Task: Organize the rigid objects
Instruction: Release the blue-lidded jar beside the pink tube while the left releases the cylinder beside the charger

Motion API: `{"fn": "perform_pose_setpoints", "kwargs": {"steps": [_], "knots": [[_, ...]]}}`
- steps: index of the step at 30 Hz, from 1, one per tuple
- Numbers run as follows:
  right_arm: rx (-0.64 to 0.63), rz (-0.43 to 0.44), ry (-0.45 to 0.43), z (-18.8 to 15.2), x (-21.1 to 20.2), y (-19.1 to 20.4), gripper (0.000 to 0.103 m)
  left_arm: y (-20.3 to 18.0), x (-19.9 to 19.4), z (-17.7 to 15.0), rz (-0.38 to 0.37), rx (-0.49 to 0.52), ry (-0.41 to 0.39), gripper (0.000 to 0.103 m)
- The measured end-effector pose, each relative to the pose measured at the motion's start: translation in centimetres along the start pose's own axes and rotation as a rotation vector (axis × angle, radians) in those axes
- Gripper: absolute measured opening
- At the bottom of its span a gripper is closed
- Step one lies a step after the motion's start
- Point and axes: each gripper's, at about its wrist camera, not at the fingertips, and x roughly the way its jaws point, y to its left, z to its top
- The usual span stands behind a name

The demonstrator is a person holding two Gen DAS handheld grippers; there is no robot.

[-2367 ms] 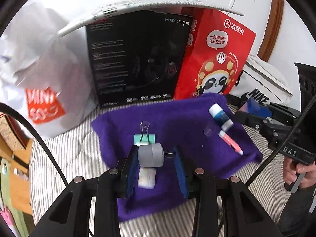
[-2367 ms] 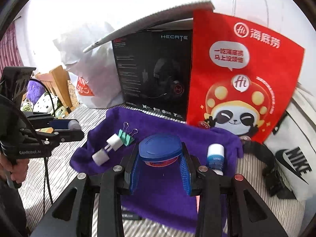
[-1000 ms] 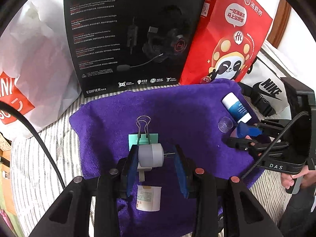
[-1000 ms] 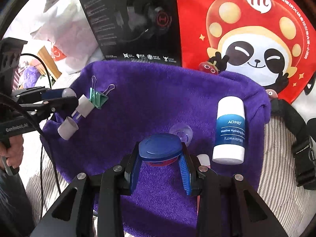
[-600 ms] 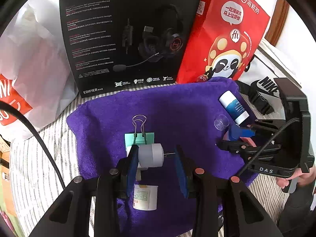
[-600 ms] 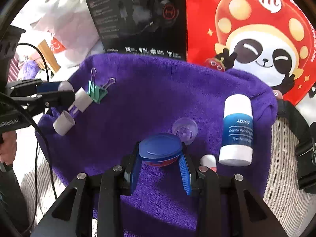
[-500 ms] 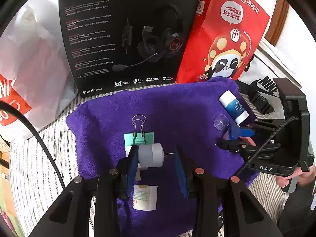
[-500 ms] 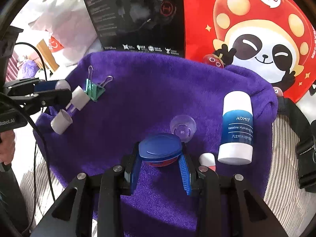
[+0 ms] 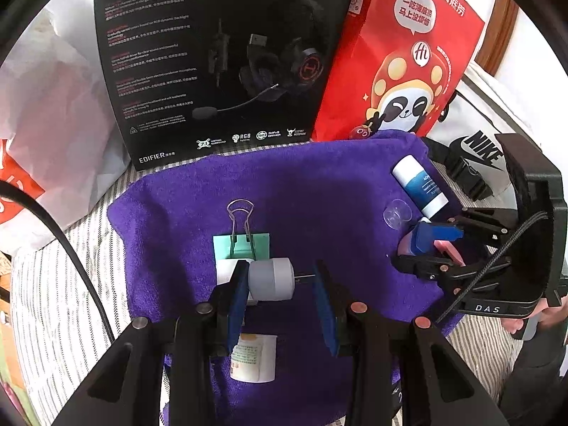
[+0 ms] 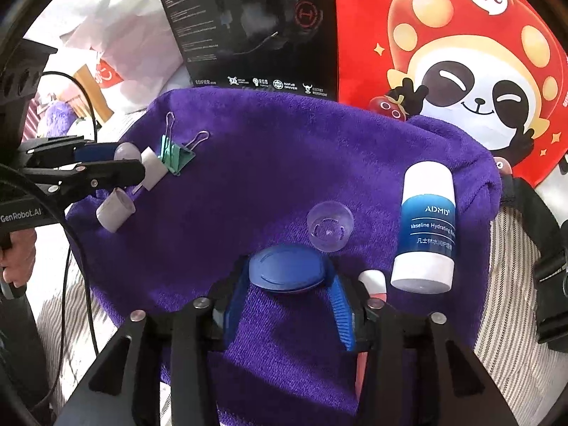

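Right now the purple towel (image 10: 269, 163) is spread over striped bedding (image 9: 60, 305), and behind it stand a black headset box (image 9: 220, 56) and a red panda bag (image 10: 461, 53), with a white shopping bag (image 9: 46, 120) off to one side and a white sports bag (image 9: 475, 142) on the other. Over on the towel's near right edge a white and blue lotion tube (image 10: 426, 227) lies flat, a clear little dome cap (image 10: 330, 227) sits just beside it, and a pink and white tube (image 10: 372, 284) peeks out right against the right claw's finger. The right claw (image 10: 289, 284) has a blue oval lid (image 10: 287, 271) between its blue pads, and its jaws are opening at this moment; the lid sits low on the towel, and whether the pads press on it cannot be told. Across the towel, the left claw (image 9: 280, 284) pinches a grey cylinder (image 9: 271, 278), one pad against its flat end and a thin pin running from the other end to the opposite pad. Just beyond that cylinder lies a green binder clip (image 9: 241, 241) with its wire handles up, and a small white labelled bottle (image 9: 254, 356) lies under the left claw's fingers. A black cable (image 9: 71, 248) crosses the left view.
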Motion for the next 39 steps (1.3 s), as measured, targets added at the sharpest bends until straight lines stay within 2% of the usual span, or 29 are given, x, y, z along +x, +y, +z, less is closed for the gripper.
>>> {"fn": "perform_pose_setpoints", "kwargs": {"steps": [6,10,18,22,27,39], "knots": [[-0.014,-0.027,0.0,-0.3,-0.8,-0.6,0.046,0.0,0.5,-0.1,-0.01,0.007,0.003,0.034],[-0.015,-0.045,-0.058,-0.5,-2.7,-1.6,0.047,-0.1,0.8,-0.1,-0.02,0.006,-0.006,0.034],[0.074,-0.059,-0.128,-0.1,-4.9,-3.5,0.05,-1.8,1.6,-0.1,-0.021,0.052,-0.004,0.034],[0.081,-0.063,-0.123,0.0,-4.9,-3.8,0.051,-2.3,2.8,-0.3,0.02,0.072,0.016,0.034],[0.084,-0.065,-0.114,0.1,-4.7,-3.7,0.051,-2.2,3.9,-0.6,0.028,0.082,0.046,0.034],[0.084,-0.07,-0.099,0.0,-4.5,-3.9,0.051,-3.1,4.0,-0.8,0.058,0.119,0.043,0.035]]}}
